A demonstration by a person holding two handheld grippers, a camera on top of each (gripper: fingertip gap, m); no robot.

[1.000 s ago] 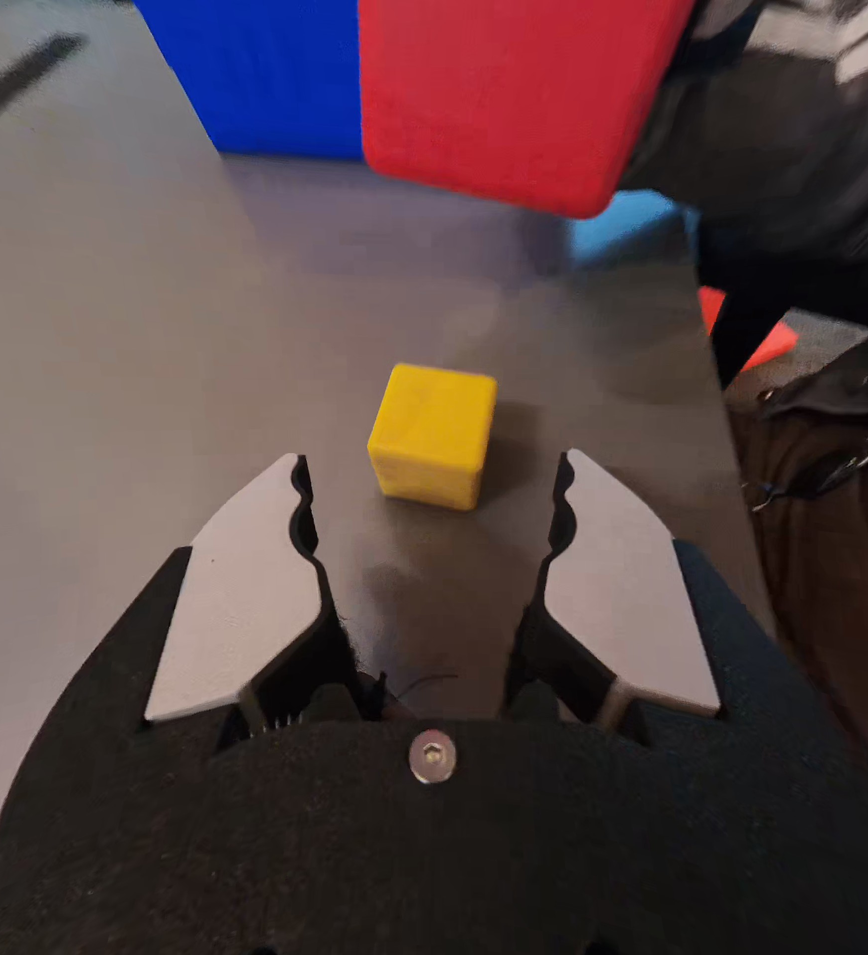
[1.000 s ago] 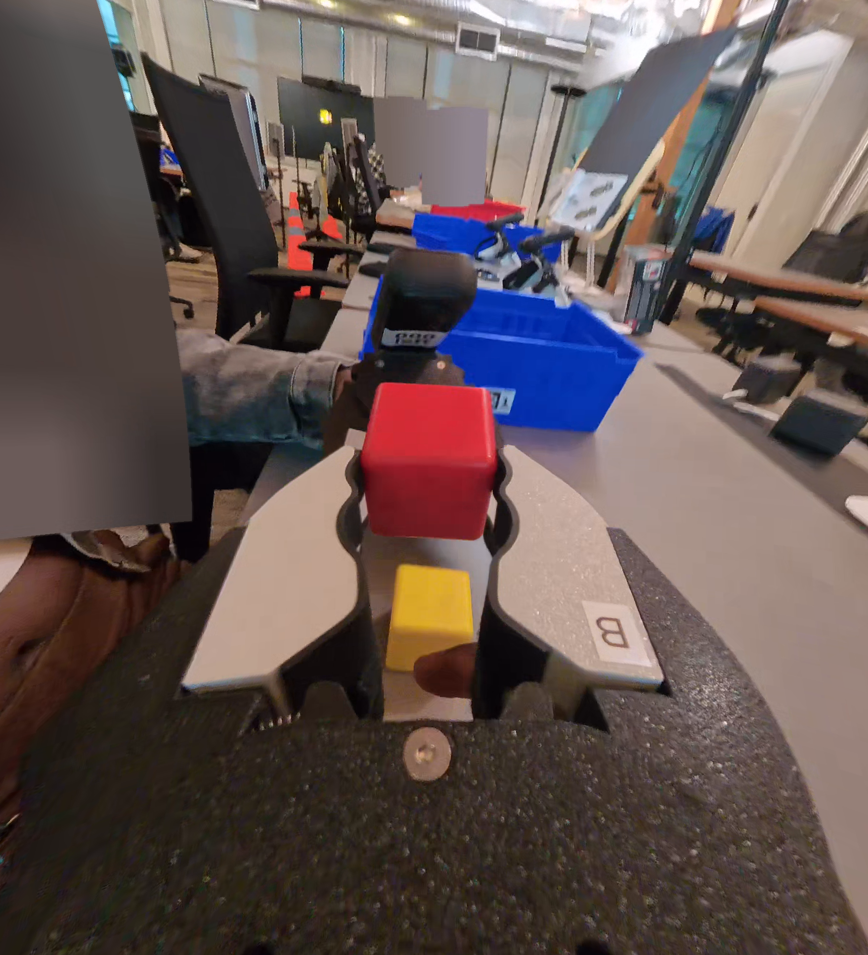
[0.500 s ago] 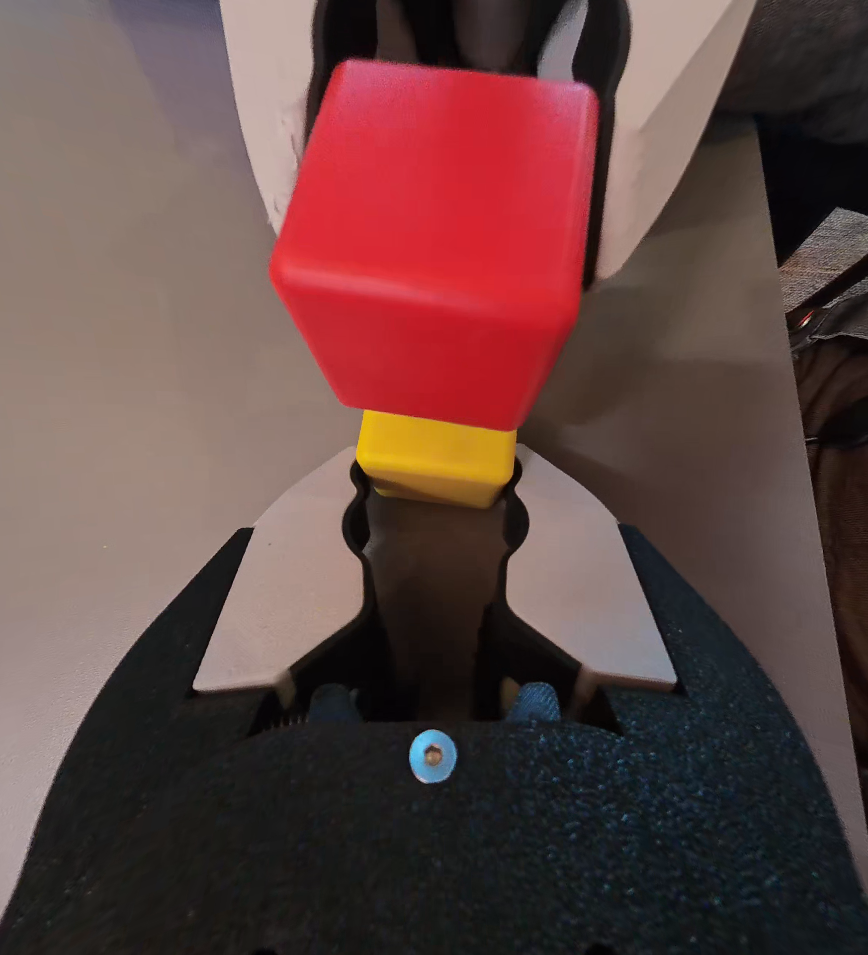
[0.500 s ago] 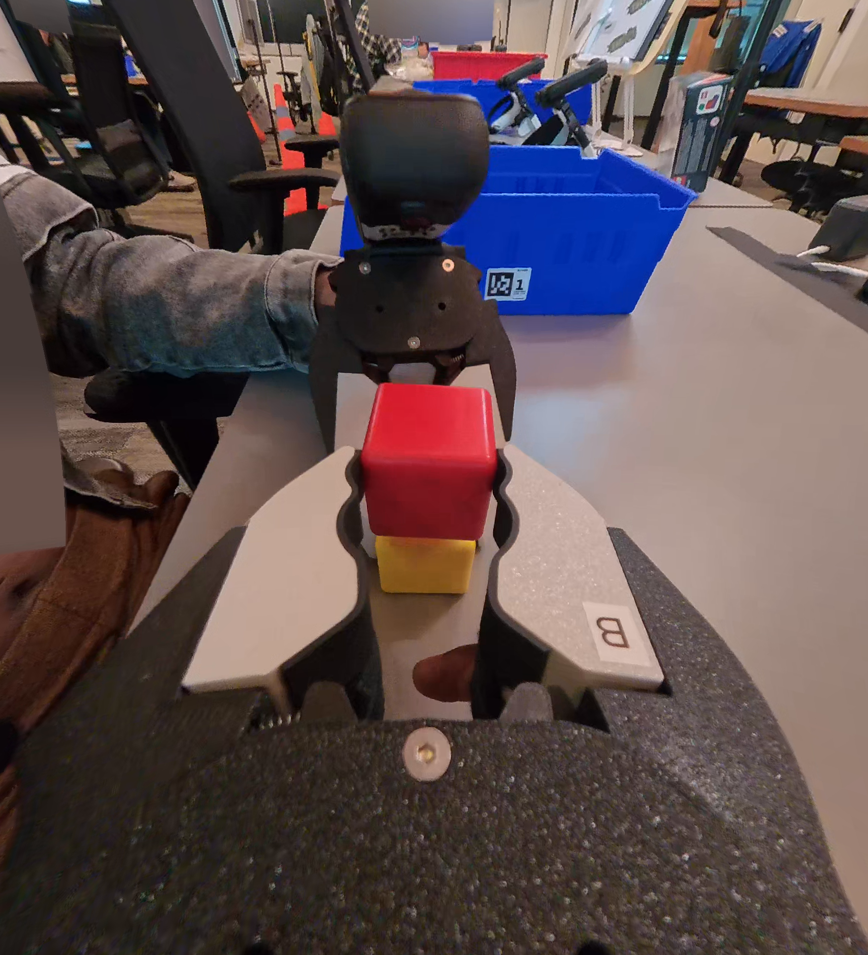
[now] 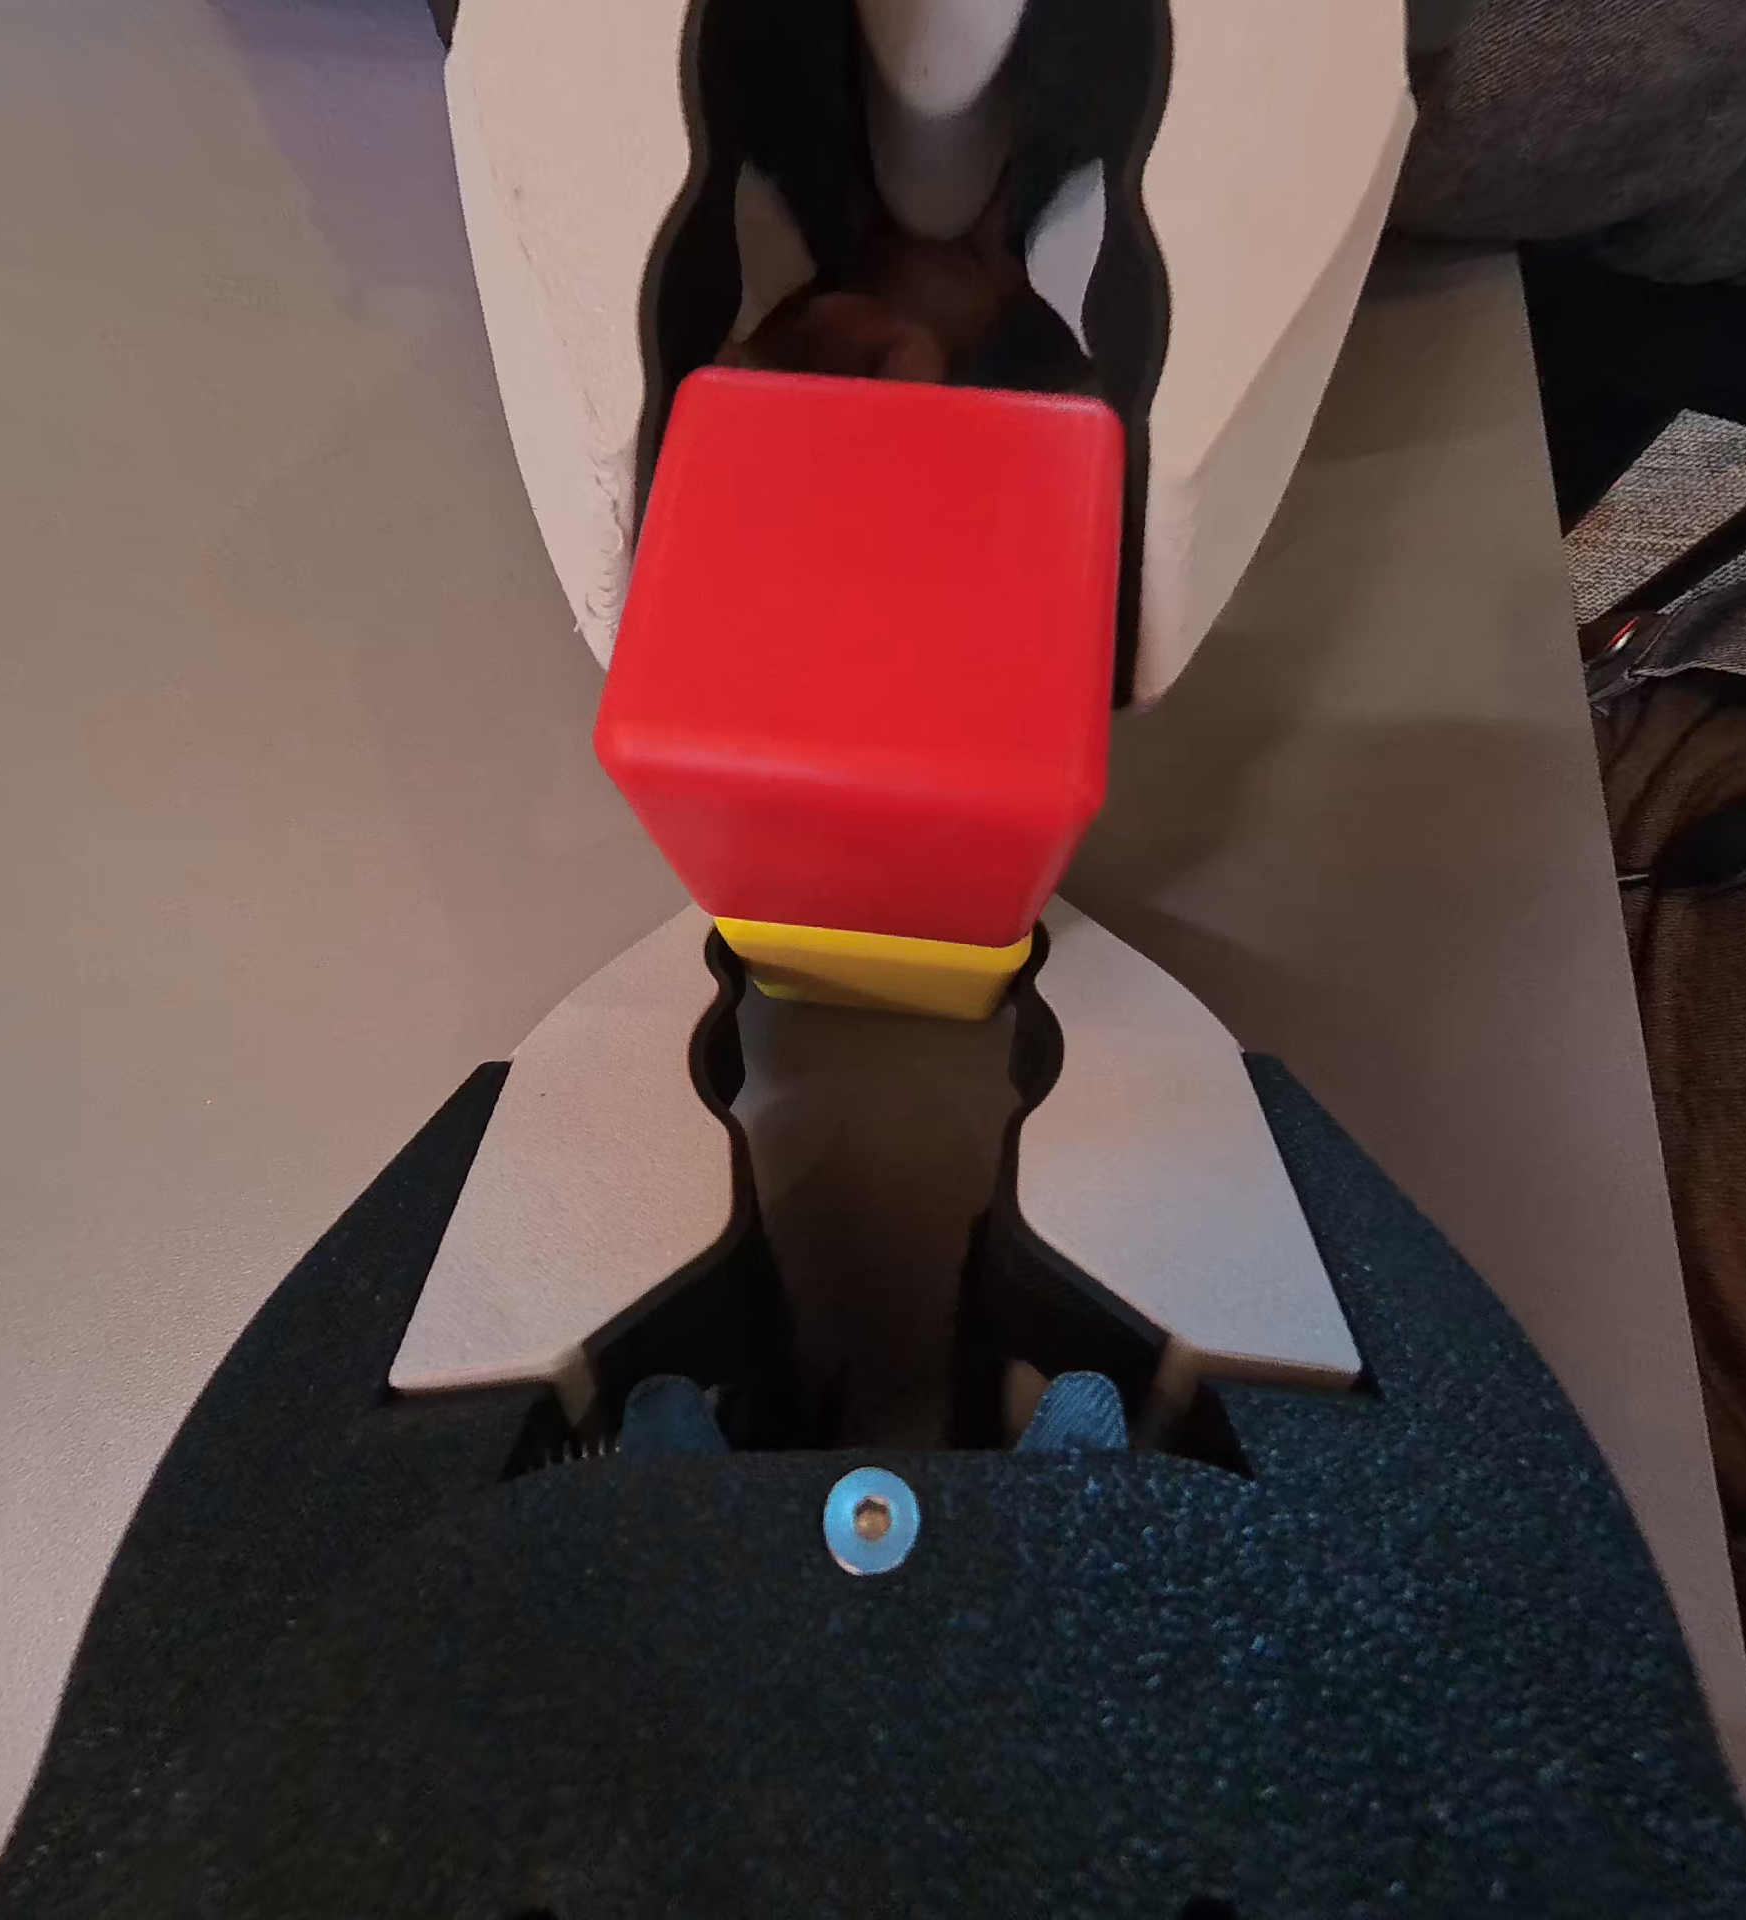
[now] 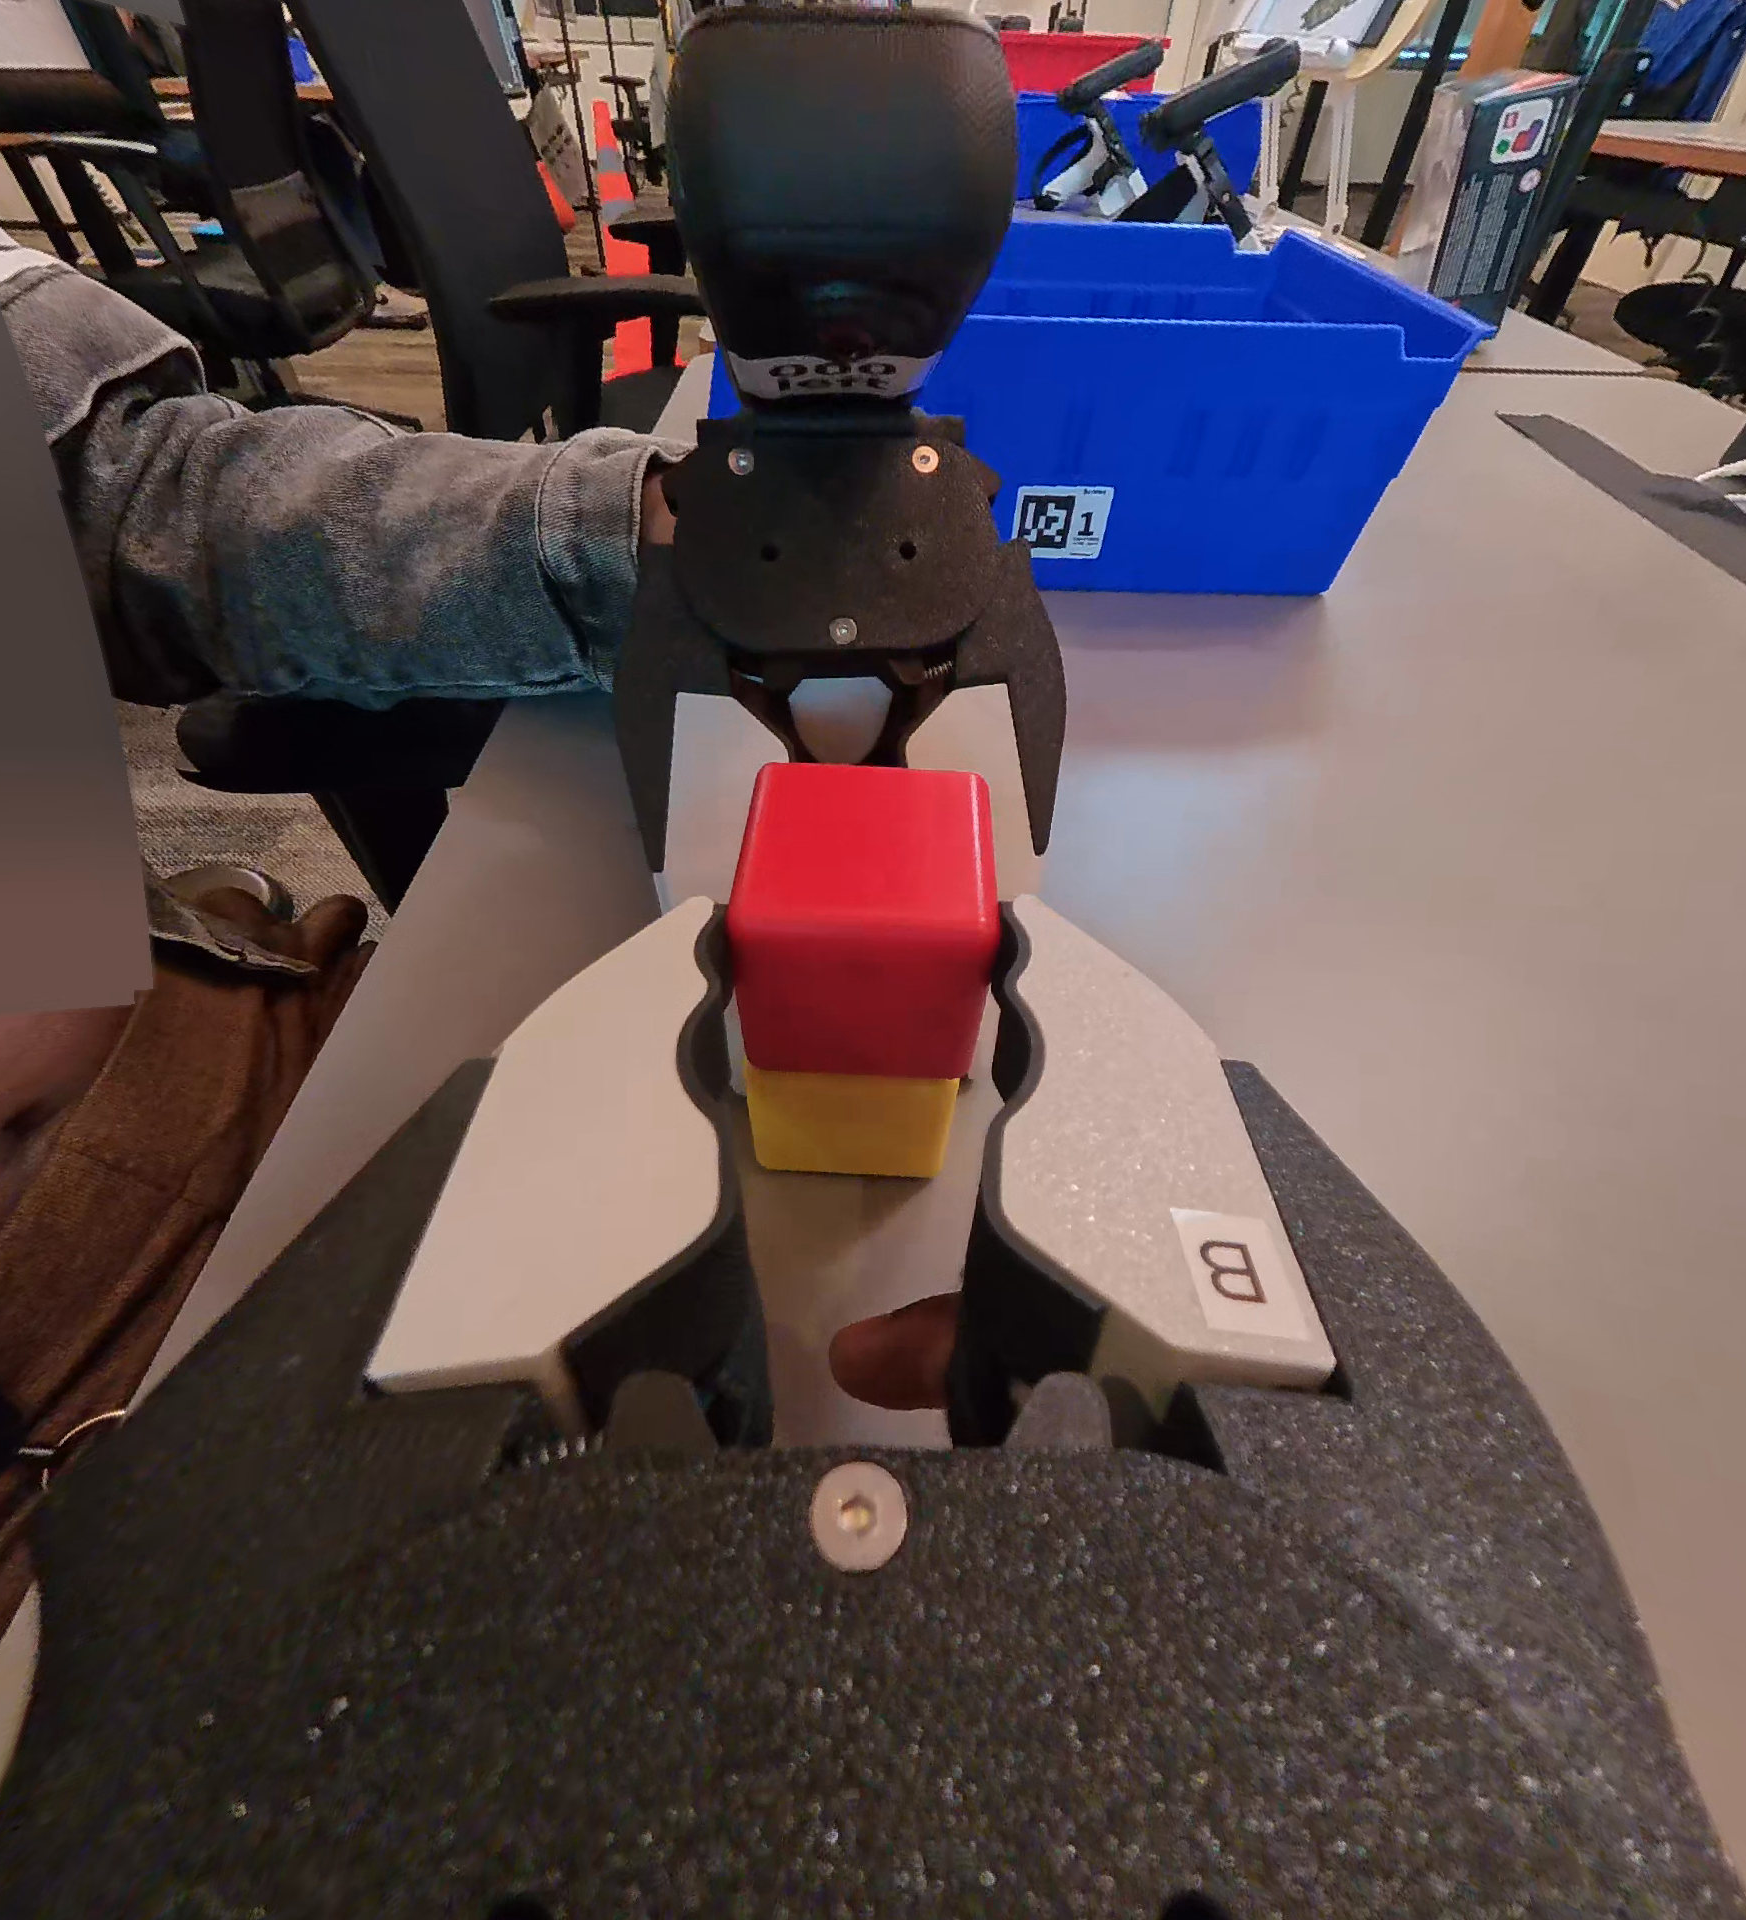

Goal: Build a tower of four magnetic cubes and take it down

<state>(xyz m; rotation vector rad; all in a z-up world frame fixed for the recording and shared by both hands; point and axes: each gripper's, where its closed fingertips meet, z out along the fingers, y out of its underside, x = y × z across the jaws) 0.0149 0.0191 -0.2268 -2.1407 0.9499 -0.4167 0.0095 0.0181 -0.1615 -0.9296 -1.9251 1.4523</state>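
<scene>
A red cube (image 5: 864,644) sits on top of a yellow cube (image 5: 874,971) on the grey table (image 5: 225,727). My left gripper (image 5: 874,971) is shut on the yellow cube at its fingertips. My right gripper (image 6: 861,966) is shut on the red cube (image 6: 861,920), with the yellow cube (image 6: 848,1127) right under it. In the right wrist view the left gripper (image 6: 838,582) faces me from behind the stack. In the left wrist view the right gripper's pale fingers (image 5: 557,364) flank the red cube from the far side.
A blue bin (image 6: 1212,416) stands on the table behind the left gripper. A person's sleeve (image 6: 329,561) reaches in from the left. The table edge (image 6: 412,914) runs close on the left of the stack. Chairs and desks fill the background. There is about 6 centimetres between the tips of the two grippers.
My left gripper moved forward and closed on the yellow cube. My right gripper lowered the red cube onto the yellow cube and still grips it.
</scene>
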